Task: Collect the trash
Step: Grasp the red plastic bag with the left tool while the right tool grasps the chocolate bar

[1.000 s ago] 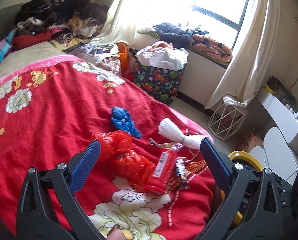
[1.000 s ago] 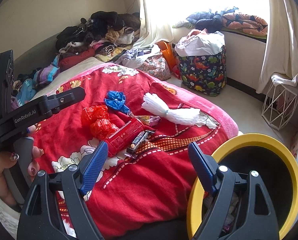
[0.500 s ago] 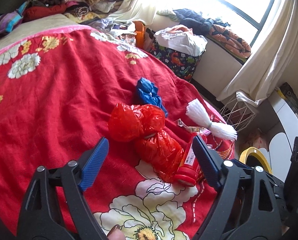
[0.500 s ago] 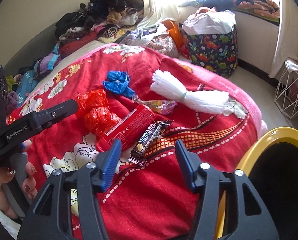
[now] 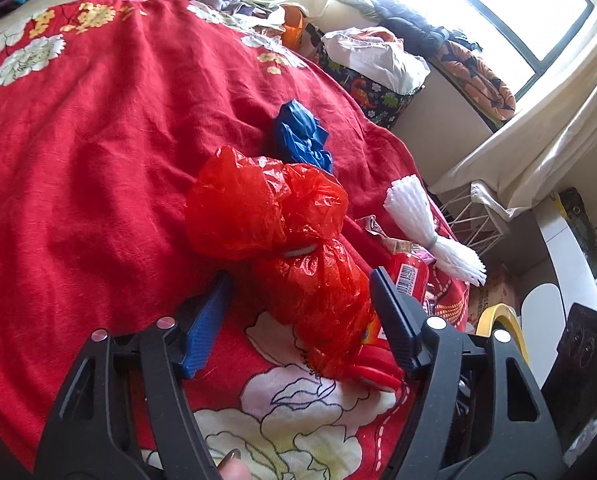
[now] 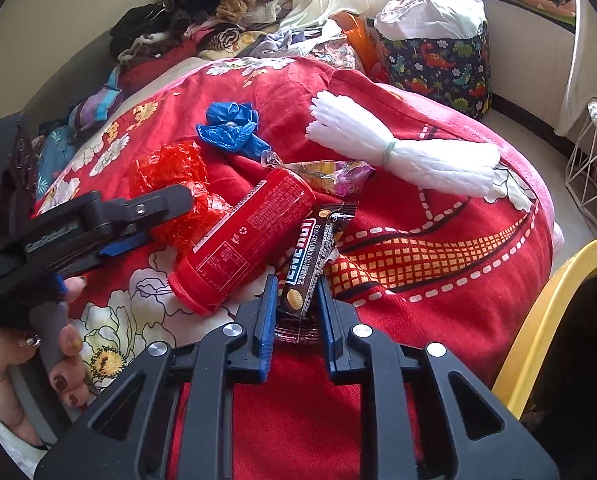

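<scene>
Trash lies on a red floral blanket [image 5: 98, 140]. My left gripper [image 5: 298, 280] straddles the lower half of a crumpled red plastic bag [image 5: 274, 216]; its jaws are closing, with a gap still showing at the left pad. My right gripper [image 6: 296, 284] is closing and pinches the near end of a dark snack wrapper [image 6: 314, 256]. Beside it lies a red can [image 6: 246, 236]. Farther off are a blue bag [image 6: 230, 128], a white foam net bundle [image 6: 398, 156] and a clear candy wrapper [image 6: 330, 172]. A hand holds the left gripper [image 6: 150, 216] at the left.
A yellow-rimmed bin [image 6: 538, 320] stands at the bed's near right edge. Beyond the bed are a dinosaur-print basket [image 6: 438, 64] full of cloth, a white wire basket [image 6: 594, 168] and a pile of clothes [image 6: 218, 8] by the wall.
Both grippers sank toward the bed and narrowed their jaws. The left came over the red bag. The right closed in on the dark snack wrapper.
</scene>
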`<state>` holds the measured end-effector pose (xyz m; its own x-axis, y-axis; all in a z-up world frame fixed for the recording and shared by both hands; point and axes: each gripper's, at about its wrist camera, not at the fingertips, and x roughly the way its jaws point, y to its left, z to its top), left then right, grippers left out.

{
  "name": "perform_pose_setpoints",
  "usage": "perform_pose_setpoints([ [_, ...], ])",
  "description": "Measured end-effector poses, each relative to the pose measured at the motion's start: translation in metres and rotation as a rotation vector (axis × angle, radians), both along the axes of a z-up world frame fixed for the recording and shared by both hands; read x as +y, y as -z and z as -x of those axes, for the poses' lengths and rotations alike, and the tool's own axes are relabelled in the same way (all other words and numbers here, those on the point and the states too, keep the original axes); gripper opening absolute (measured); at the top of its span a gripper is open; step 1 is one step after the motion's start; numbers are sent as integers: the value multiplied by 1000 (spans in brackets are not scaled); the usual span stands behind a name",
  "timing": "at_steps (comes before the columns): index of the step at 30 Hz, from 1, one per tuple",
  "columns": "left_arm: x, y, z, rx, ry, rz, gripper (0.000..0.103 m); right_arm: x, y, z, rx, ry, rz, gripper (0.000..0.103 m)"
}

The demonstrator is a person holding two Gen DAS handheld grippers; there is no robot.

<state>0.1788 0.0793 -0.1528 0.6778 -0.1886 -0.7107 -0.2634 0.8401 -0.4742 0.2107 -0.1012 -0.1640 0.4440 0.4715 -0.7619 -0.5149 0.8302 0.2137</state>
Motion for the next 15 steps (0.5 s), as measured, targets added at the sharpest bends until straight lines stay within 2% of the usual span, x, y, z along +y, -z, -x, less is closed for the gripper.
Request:
perform_pose_setpoints([
  [2,-1,2,-3,9,-7,9,47,-3,-1,3,-2,-2,-9,19],
  [3,0,4,-4,14,-9,13,37,-4,-2,4,-3,-3,-11,19],
  [6,-3,4,-4,19,-5,-5,28,-8,-4,9,-4,-10,-20,19],
  [11,-4,-4,5,-6,-5,-31,25,-12,-11,18,-18,-28,-28,19],
  [15,-3,-20,15,-54,-6,-82,25,-13,-18,24,-30,-41,-34,19],
])
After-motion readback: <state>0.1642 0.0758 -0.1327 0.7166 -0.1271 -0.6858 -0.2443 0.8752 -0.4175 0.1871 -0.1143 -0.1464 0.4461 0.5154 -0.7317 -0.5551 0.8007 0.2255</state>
